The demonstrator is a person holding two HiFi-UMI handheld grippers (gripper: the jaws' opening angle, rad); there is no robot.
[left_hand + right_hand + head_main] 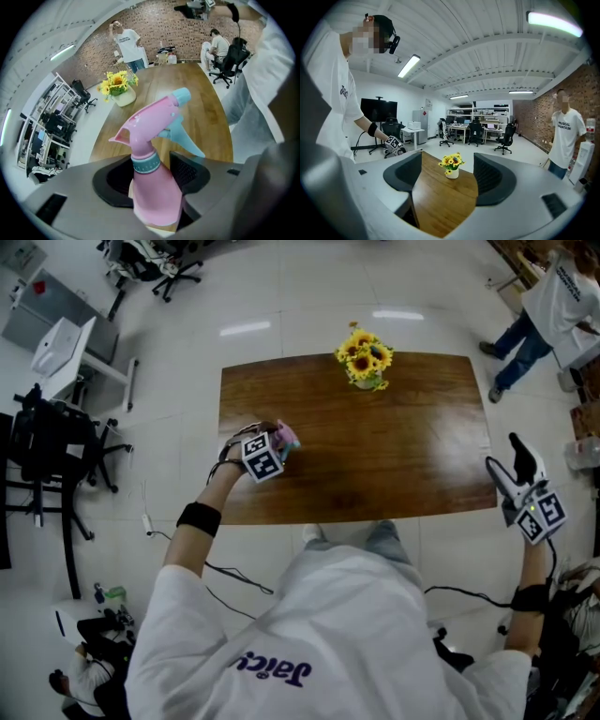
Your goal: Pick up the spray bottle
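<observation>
The pink spray bottle [157,154] with a light blue trigger and collar sits between the jaws of my left gripper [152,176], which is shut on its neck and upper body. In the head view this gripper [272,448] holds the bottle [287,437] over the left part of the wooden table [403,474], nozzle pointing away from me. My right gripper [520,470] hangs just off the table's right edge. Its jaws stand open with nothing between them, and in the right gripper view [449,176] only the tabletop shows through the gap.
A vase of yellow sunflowers [366,359] stands at the table's far edge, also the sunflowers [451,165]. A person in a white shirt [548,306] stands beyond the far right corner. Black office chairs [47,446] and desks fill the left side of the room.
</observation>
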